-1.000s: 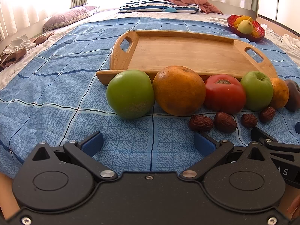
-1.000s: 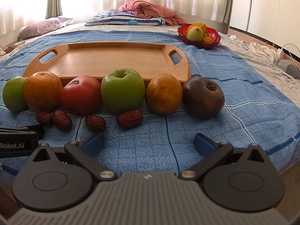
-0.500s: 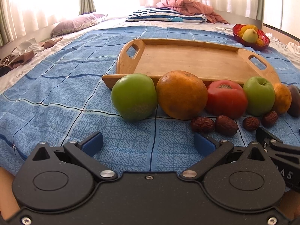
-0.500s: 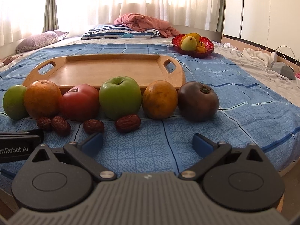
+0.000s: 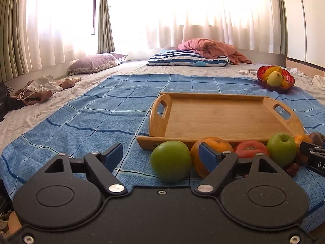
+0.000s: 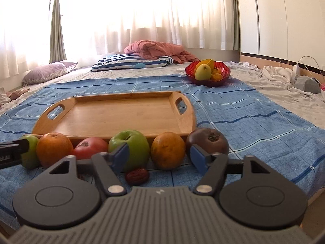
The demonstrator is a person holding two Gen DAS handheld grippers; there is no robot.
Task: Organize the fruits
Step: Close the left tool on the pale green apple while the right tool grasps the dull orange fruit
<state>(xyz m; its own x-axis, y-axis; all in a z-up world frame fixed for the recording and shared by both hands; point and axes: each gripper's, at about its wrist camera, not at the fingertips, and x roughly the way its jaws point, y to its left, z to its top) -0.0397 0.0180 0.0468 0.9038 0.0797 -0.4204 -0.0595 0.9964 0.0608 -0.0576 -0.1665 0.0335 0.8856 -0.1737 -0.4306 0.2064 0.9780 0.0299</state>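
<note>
1. Left gripper: its jaws have just been closing and stand partly apart, nothing between the pads, above the blue checked blanket.
2. Right gripper: its jaws have likewise just been closing; they are partly apart and grip nothing.
3. Fruit row: runs left to right along the tray's near edge. Order in the right wrist view: green fruit, orange, tomato, green apple with stem up, second orange, dark round fruit.
4. A red date lies just in front of the apple.
5. Wooden tray: bare, long axis parallel to the fruit row, handle cut-outs at both ends.
6. Open room: bare blanket lies left and right of the tray.
7. Far right: red bowl holding fruit, well apart from the tray.
</note>
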